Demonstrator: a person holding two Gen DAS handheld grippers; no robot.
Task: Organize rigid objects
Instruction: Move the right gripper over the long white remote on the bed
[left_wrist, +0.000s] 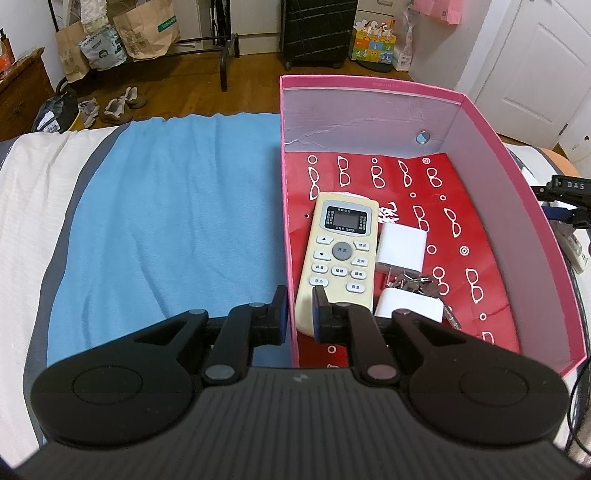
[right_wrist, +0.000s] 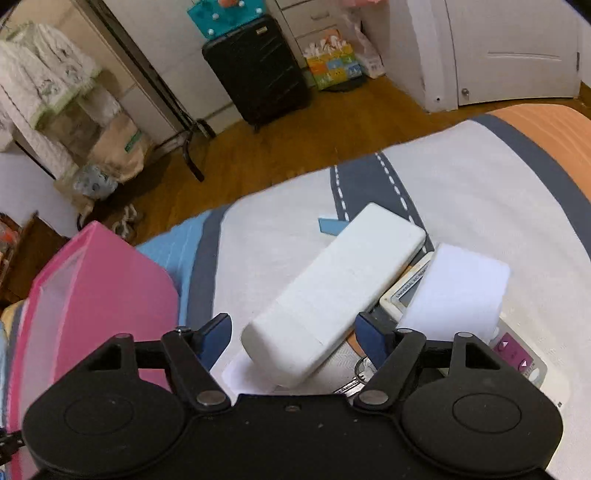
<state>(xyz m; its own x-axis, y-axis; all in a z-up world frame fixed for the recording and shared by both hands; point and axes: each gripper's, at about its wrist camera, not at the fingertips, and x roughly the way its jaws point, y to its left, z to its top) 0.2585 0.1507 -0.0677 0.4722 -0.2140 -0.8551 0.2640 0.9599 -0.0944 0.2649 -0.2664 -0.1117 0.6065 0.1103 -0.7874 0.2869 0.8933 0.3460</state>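
Observation:
In the left wrist view my left gripper (left_wrist: 299, 314) is shut on the near left wall of a pink box (left_wrist: 369, 83), one finger outside and one inside. In the box lie a cream remote (left_wrist: 341, 251), two white plug adapters (left_wrist: 400, 249) and a bunch of keys (left_wrist: 410, 282). In the right wrist view my right gripper (right_wrist: 293, 336) stands open around the near end of a white remote (right_wrist: 332, 291) lying face down on the bed. Gaps show on both sides, so the pads do not touch it. The pink box (right_wrist: 103, 280) stands to its left.
Under the white remote lie a second remote (right_wrist: 517, 354) with purple buttons, a white block (right_wrist: 458, 291), keys (right_wrist: 356, 384) and a white card (right_wrist: 245, 373). A blue towel (left_wrist: 166, 206) covers the bed left of the box. Beyond the bed are wooden floor, a black suitcase (right_wrist: 258, 70) and bags.

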